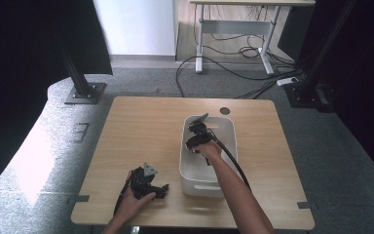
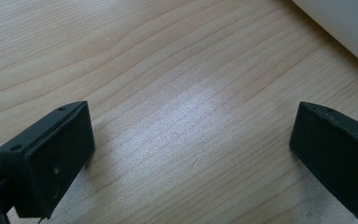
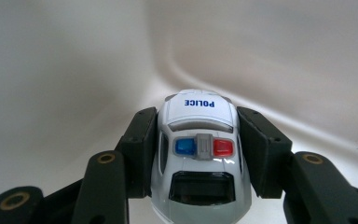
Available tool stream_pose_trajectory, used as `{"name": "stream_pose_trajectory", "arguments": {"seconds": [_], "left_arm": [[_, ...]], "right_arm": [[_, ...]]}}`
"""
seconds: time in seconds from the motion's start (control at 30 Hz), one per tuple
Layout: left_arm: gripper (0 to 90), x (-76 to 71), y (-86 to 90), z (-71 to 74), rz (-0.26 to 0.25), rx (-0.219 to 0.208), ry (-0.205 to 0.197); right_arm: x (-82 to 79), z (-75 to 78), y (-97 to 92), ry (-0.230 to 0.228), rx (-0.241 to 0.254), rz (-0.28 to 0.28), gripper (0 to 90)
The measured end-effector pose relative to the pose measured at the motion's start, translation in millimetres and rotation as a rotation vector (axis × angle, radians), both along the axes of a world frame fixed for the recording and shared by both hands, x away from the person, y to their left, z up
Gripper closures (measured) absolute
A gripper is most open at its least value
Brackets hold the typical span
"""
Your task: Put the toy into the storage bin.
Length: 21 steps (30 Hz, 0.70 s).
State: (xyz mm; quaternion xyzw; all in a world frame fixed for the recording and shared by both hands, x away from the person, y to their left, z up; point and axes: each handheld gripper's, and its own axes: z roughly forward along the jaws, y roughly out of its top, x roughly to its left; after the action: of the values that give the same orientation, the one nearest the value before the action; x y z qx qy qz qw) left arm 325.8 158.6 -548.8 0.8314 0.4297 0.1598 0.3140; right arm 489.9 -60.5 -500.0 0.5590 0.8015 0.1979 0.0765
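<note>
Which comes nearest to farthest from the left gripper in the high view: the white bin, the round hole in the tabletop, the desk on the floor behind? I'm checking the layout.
From the left gripper:
1. White bin, just to its right on the table.
2. Round hole, near the table's far edge.
3. Desk, on the floor beyond the table.

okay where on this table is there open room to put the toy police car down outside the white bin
The table is bare left of the white bin, from the far edge down to the left tool. A narrower strip runs right of the bin. The right tool, gripping the police car, crowds the bin itself.
</note>
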Motion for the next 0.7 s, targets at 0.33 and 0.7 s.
{"name": "stream_pose_trajectory", "arguments": {"seconds": [0.33,0.7], "left_arm": [[0.0,0.0,0.0,0.0,0.000,0.000,0.000],[0.0,-0.1,0.0,0.0,0.000,0.000,0.000]], "right_arm": [[0.2,0.4,0.6,-0.010,0.006,0.000,49.0],[-1.1,8.1,-0.7,-0.052,0.022,-0.025,47.9]]}}
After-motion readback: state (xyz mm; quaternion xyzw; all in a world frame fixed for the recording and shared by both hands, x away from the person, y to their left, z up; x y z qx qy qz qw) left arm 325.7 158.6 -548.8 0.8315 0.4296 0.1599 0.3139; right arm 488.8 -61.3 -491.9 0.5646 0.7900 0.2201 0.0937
